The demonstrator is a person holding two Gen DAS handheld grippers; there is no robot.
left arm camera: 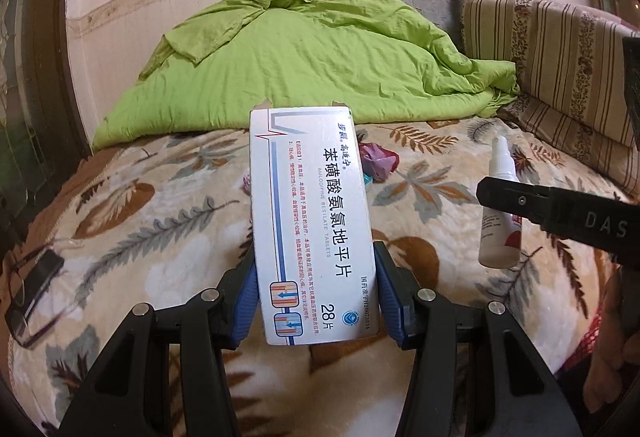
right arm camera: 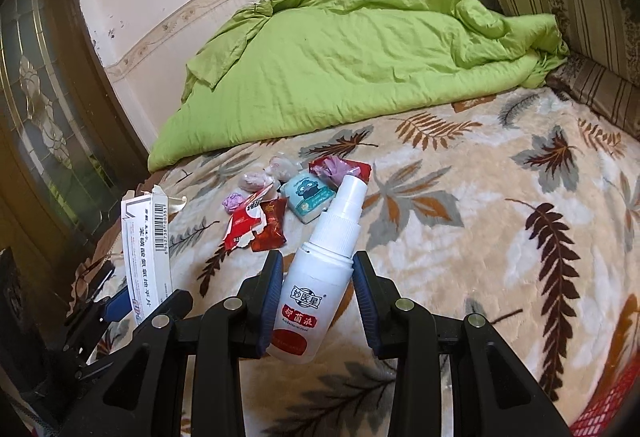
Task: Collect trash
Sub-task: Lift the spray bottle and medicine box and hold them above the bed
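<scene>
— Trash first: where is the white cardboard pill box with blue lines (left arm camera: pixel 312 225)?

— Right in the middle of the left view. The left claw (left arm camera: pixel 316 301) has its two blue pads pressed on the box's long sides, low down. Most of the box sticks up past the fingers, with its torn flap at the top.

— And the other claw?

— The right claw (right arm camera: pixel 316 301) is in the lower middle of its view. It holds a small white plastic spray bottle with a red label (right arm camera: pixel 316 277). The left pad touches the bottle. On the right pad I cannot tell if there is a tiny gap. The nozzle leans up and to the right.

— Is more trash lying around?

— Yes, above the bottle, on the fuzzy cream blanket with brown leaves (right arm camera: pixel 500 237). I see torn red shiny wrappers (right arm camera: pixel 256 225), scrunched purple paper balls (right arm camera: pixel 244 193) and a little teal tissue pack with a cartoon face (right arm camera: pixel 310 197). They lie close together, apart from both claws.

— Anything else?

— A rumpled green quilt (right arm camera: pixel 340 57) fills the upper middle. Dark glasses (left arm camera: pixel 32 297) lie at the left edge of the left view.
</scene>
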